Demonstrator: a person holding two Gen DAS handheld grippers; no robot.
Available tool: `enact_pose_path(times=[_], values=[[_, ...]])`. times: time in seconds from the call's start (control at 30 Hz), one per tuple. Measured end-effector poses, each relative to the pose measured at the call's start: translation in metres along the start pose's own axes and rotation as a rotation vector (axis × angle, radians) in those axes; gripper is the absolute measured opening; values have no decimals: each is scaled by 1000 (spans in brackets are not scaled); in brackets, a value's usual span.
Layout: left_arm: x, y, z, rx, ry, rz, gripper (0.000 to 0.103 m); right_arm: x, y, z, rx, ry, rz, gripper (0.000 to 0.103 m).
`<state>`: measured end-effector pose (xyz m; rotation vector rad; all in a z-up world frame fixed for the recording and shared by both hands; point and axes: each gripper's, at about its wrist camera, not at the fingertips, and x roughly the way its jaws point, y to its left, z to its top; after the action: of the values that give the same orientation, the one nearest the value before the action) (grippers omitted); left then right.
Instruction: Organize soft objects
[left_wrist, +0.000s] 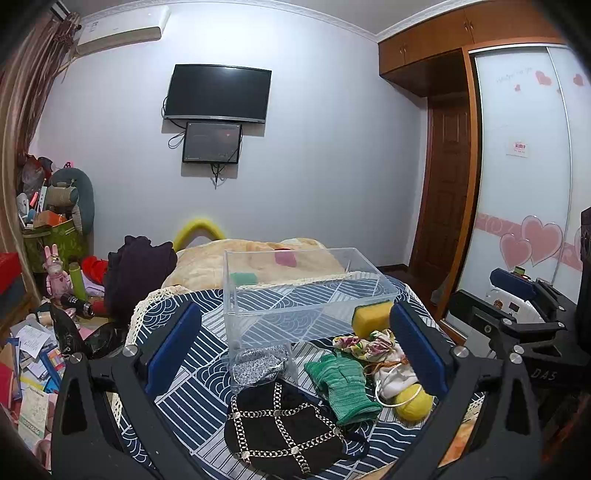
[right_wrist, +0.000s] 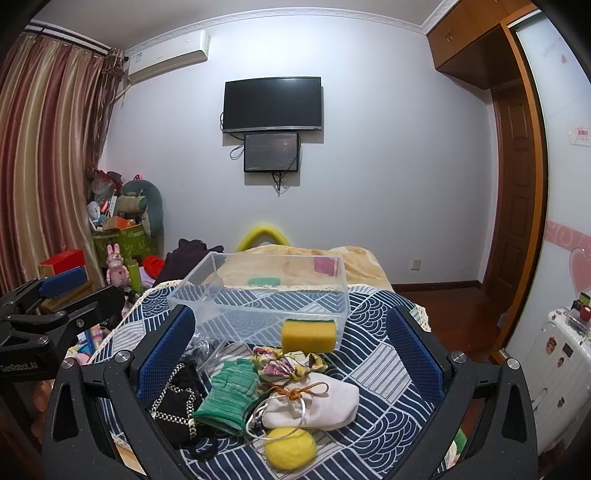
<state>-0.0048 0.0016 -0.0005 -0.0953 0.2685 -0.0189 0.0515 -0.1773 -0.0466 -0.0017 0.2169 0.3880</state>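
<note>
A clear plastic box (left_wrist: 306, 291) (right_wrist: 266, 295) stands empty on the blue patterned cloth (left_wrist: 207, 373) (right_wrist: 384, 365). In front of it lie a yellow sponge (left_wrist: 370, 318) (right_wrist: 308, 335), a floral cloth (left_wrist: 364, 343) (right_wrist: 286, 363), a green glove (left_wrist: 341, 384) (right_wrist: 231, 391), a white pouch (right_wrist: 321, 404), a yellow felt ball (left_wrist: 412, 400) (right_wrist: 290, 447), a black chained bag (left_wrist: 284, 424) (right_wrist: 177, 402) and a grey cloth (left_wrist: 256, 367). My left gripper (left_wrist: 295, 354) is open above the pile. My right gripper (right_wrist: 291, 362) is open above the pile, empty.
A beige blanket (left_wrist: 258, 264) with a green and a red sponge lies behind the box. Dark clothes (left_wrist: 138, 273) sit at the left. Clutter and papers (left_wrist: 33, 354) cover the floor on the left. A wardrobe (left_wrist: 524, 173) and a white suitcase (right_wrist: 557, 373) stand at the right.
</note>
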Motion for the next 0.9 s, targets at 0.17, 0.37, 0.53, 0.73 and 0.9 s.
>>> enact_pose_path(times=[0.17,0.37,0.53,0.73,0.9], values=[[-1,0,0,1,0,0,103,0,0,0,1,1,1,103],[-1,0,0,0,-1,-2,103,0,0,1,0,-2,0,103],[-1,-1,0,-1,1,-3,103,0,0,0,0,-1,-1,103],[-1,0,0,-2,2,-3,103,-2,1,1,9,0,1,103],[0,0,-1,-4,9,-24,103,0,-1,1,14,6,2,103]])
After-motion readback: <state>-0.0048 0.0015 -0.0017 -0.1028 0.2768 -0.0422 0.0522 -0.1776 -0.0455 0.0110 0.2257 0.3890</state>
